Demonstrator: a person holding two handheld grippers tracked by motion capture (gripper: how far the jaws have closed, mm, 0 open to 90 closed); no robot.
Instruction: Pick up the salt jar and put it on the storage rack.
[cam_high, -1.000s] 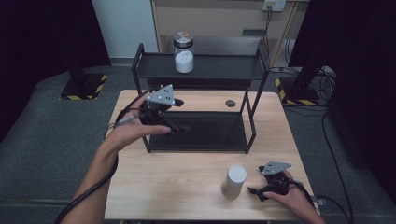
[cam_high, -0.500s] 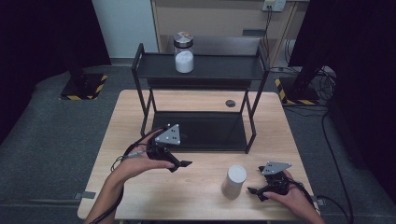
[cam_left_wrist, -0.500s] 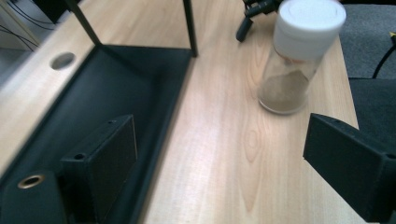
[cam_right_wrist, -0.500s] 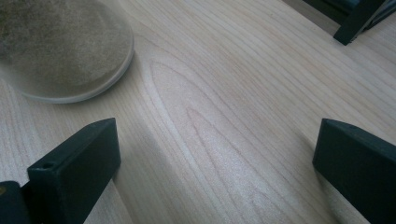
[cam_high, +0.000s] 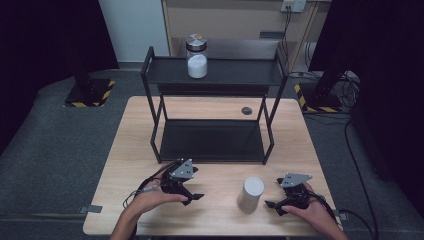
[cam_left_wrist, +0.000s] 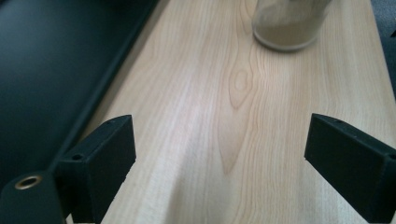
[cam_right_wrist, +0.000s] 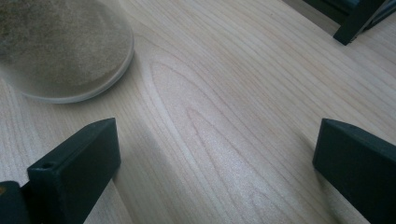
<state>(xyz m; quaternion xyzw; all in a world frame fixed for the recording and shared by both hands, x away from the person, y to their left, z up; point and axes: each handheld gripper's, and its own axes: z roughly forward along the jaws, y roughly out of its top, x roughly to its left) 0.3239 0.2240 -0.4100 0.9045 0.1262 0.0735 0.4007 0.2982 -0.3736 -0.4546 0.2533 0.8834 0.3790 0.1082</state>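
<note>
Right, both jaws wide apart, nothing held: right gripper should square up on the white jar beside it; left gripper stands clear.

The white jar stands upright on the counter between my two grippers, free of both. It is a plain cylinder with a rounded, pale top and frosted sides. It sits near my right gripper, just off its left jaw, where its round base shows close and blurred. From my left gripper it is farther off, straight ahead and a little to the right, its base flat on the wood. Both my grippers' jaws are spread wide and hold nothing.
</note>
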